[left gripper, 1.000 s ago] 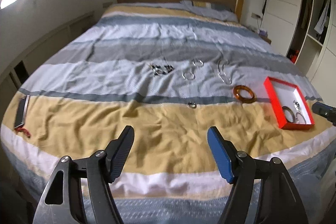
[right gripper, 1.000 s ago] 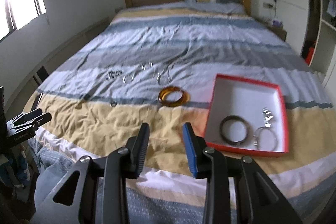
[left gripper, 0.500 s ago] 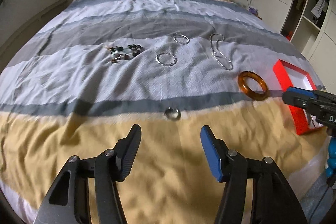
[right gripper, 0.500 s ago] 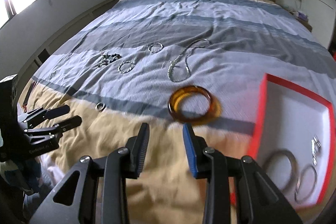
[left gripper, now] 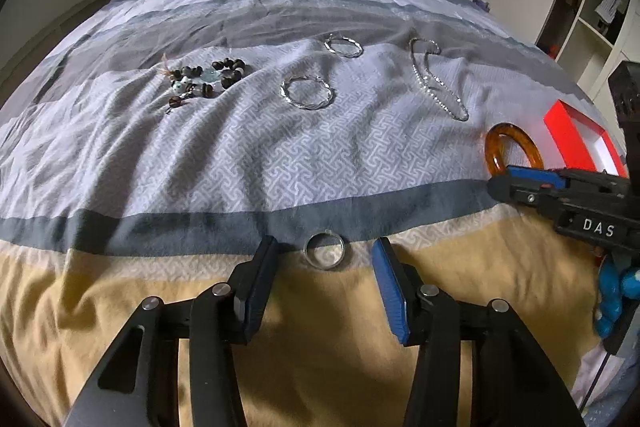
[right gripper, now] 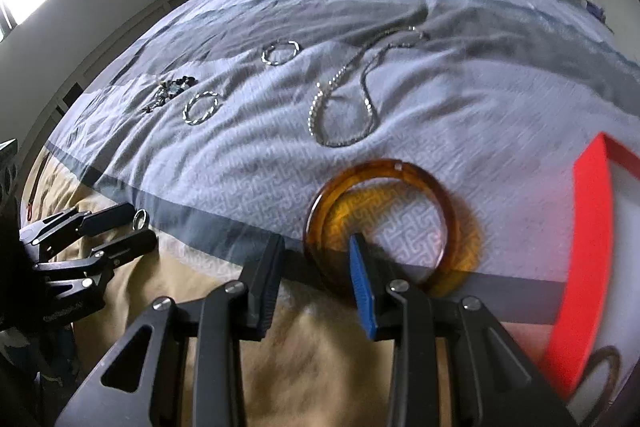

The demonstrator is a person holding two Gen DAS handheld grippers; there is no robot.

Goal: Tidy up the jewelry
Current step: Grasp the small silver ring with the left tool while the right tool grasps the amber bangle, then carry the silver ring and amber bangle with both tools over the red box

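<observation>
Both tongs lower now: left tongs (left gripper: 324,255), closing, unclenched astride thin silver ring (left gripper: 323,255); right tongs (right gripper: 316,251) parted astride glossy amber bangle (right gripper: 384,223)

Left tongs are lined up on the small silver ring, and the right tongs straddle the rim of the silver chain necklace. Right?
Not quite. The left tongs do frame the small silver ring, but the right tongs straddle the rim of the amber bangle, not the silver chain necklace, which lies further up the bed. The right wrist view shows it.
</observation>
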